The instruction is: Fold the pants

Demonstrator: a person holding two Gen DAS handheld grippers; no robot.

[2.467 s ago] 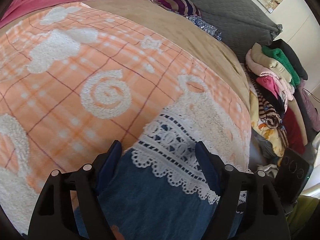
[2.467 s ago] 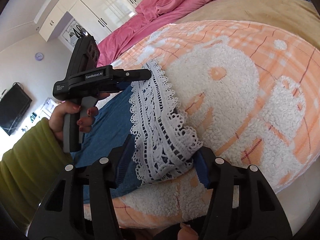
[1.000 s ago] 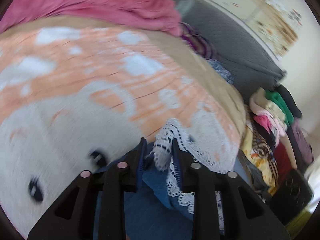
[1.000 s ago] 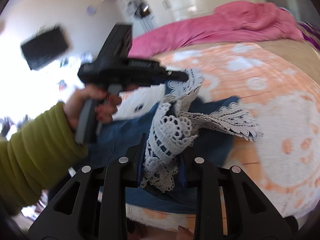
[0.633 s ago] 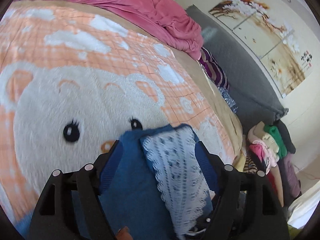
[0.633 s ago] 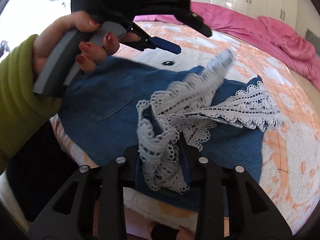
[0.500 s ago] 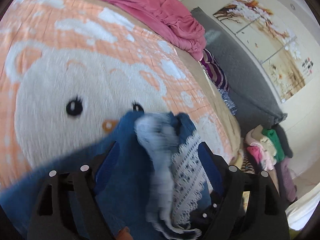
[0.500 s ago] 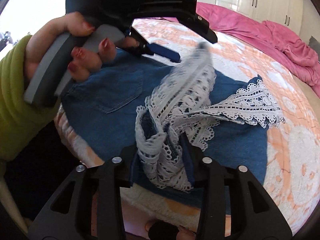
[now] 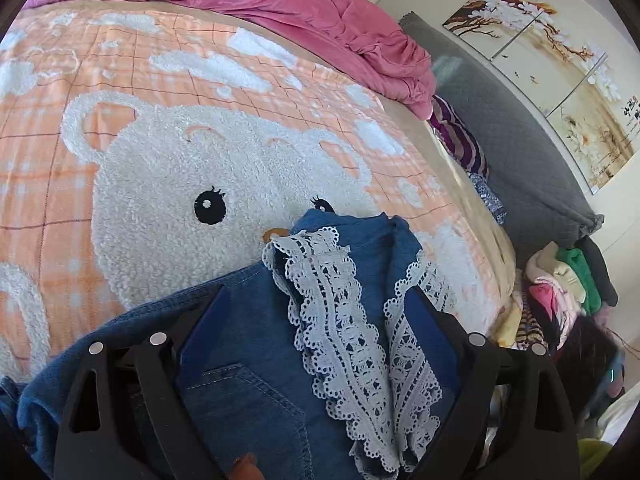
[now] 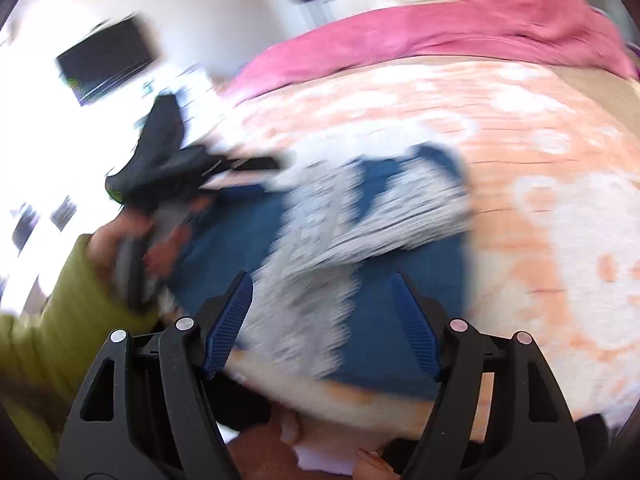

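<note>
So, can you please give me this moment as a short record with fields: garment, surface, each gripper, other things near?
garment: denim pants with white lace hems, legs folded over the seat
surface: orange bear blanket on the bed
left gripper: jaws opening, clear of the cloth
right gripper: jaws opening, nothing pinched; view blurred
near: pink duvet, grey headboard, clothes pile

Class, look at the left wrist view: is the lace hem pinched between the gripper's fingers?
No. The left gripper is opening, and the lace hem lies loose on the jeans.
</note>
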